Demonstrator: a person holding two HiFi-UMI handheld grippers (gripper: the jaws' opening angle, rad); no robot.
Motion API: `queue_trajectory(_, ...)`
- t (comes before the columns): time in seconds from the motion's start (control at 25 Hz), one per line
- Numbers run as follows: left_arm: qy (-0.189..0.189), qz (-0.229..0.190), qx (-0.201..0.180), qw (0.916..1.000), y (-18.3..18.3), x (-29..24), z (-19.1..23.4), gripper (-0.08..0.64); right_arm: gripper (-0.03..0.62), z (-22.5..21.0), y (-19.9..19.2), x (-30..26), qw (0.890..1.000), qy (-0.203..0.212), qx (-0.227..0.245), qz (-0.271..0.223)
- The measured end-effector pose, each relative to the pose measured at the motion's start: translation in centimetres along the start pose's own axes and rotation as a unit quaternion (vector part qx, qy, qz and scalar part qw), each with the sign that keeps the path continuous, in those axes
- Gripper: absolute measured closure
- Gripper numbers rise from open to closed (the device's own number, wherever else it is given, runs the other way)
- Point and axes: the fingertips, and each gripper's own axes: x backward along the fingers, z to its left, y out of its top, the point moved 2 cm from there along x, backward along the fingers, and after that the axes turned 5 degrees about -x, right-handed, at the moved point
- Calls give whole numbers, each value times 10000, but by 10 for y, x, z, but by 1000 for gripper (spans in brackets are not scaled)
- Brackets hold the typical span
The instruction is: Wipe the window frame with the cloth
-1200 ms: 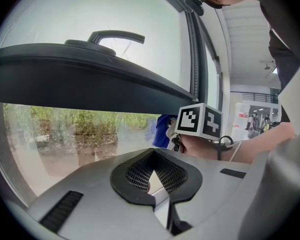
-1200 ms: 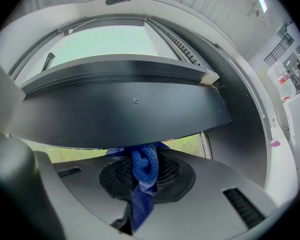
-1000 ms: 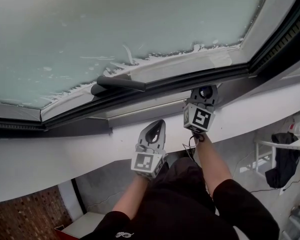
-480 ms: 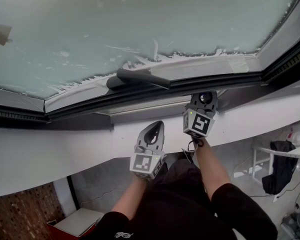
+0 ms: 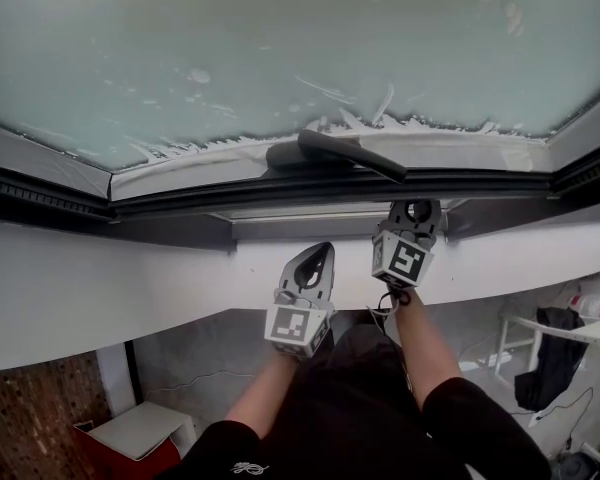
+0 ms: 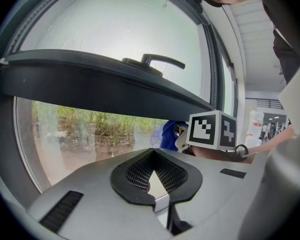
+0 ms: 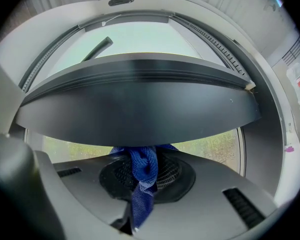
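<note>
Cloth (image 7: 142, 171), blue and bunched, is clamped in the jaws of the right gripper (image 5: 412, 208) and pressed up against the underside of the dark window frame (image 5: 280, 190). Above the frame is a frosted pane (image 5: 280, 48) with a dark handle (image 5: 352, 154) lying along its lower edge. Below it runs a white ledge (image 5: 110, 288). Further down the room shows a grey floor (image 5: 210, 363), a red box (image 5: 130, 438) at the left and a white rack (image 5: 540, 313) hung with a dark garment (image 5: 552, 353) at the right.

Half a second ago the right gripper sat off to the right of the handle's end; now it is directly under that end.

The left gripper (image 5: 316, 258) is lower, level with the ledge and clear of the frame. Its jaws are closed tip to tip with nothing between them.
</note>
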Motion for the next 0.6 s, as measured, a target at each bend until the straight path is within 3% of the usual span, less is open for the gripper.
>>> queue_trajectory(0.6,414,-28,270,9988,-13,39,53,554,566,80,-9,6,9987,488,59,115)
